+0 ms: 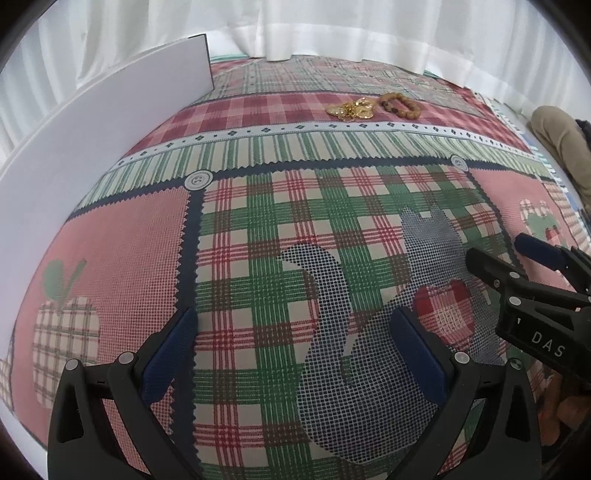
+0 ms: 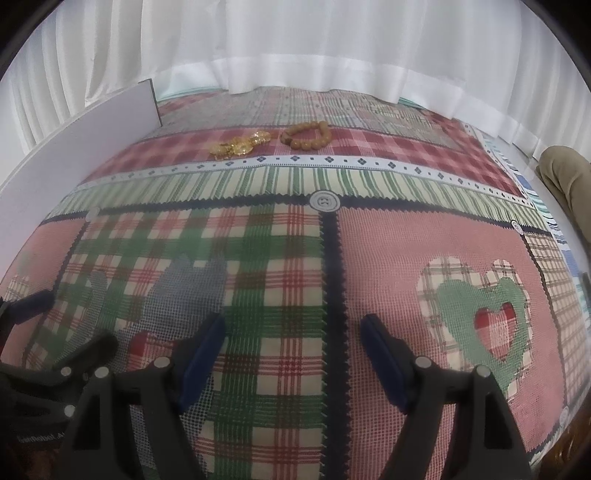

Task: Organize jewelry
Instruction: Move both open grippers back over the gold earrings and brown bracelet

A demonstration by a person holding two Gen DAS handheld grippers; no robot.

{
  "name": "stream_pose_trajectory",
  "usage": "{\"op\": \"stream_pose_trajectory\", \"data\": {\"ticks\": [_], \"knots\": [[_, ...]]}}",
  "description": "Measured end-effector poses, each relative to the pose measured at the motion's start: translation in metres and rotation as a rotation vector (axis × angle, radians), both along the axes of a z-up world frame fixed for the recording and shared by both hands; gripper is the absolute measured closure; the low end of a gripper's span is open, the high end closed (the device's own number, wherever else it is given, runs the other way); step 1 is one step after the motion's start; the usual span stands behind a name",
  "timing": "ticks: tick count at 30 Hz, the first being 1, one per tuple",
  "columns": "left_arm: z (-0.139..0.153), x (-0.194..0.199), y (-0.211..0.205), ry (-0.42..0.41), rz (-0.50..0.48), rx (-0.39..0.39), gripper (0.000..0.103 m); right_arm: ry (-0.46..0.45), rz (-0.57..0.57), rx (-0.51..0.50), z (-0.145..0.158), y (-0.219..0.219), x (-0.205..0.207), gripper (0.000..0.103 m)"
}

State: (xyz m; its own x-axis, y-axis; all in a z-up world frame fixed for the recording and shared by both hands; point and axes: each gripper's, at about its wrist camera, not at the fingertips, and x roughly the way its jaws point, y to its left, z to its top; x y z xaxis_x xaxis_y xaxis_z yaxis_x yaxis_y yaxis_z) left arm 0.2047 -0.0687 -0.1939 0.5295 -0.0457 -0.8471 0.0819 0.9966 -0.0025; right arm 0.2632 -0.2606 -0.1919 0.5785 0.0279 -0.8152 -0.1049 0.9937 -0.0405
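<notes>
The left gripper (image 1: pixel 295 343) is wide open and holds nothing; its two blue-padded fingers (image 1: pixel 177 347) hover above the patchwork tablecloth (image 1: pixel 258 229), over the printed grey cat shape. The right gripper (image 2: pixel 291 350) is also open and empty, above the dark zigzag seam between the green plaid square and the pink square with the heart pattern. In the left wrist view the right gripper appears at the right side, and in the right wrist view the left gripper shows at the lower left, so both tools are near each other over the near part of the table.

The jewelry lies well apart from both grippers, on the red checked band toward the far edge of the table. There is a gold jewelry pile (image 1: pixel 351 108) (image 2: pixel 240 144) and, just beside it on its right, a brown beaded bracelet (image 1: pixel 400 105) (image 2: pixel 306 136). Whether the two touch is not clear.

A white board (image 1: pixel 92 147) (image 2: pixel 74 147) stands along the left edge of the table. A white curtain (image 1: pixel 332 26) (image 2: pixel 295 44) hangs behind the far edge.
</notes>
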Motion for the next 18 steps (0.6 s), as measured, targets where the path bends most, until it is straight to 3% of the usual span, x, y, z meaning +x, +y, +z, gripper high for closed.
{"op": "stream_pose_trajectory", "data": {"ticks": [8, 12, 18], "knots": [[0.003, 0.006, -0.002, 0.034, -0.066, 0.002, 0.001, 0.057, -0.020, 0.008, 0.003, -0.003, -0.001, 0.025], [0.024, 0.017, 0.001, -0.005, -0.102, 0.000, 0.001, 0.076, -0.053, 0.086, 0.013, -0.022, -0.001, 0.025], [0.052, 0.063, 0.009, -0.002, -0.096, -0.087, 0.001, 0.074, -0.124, 0.122, 0.018, -0.047, 0.001, 0.025]]}}
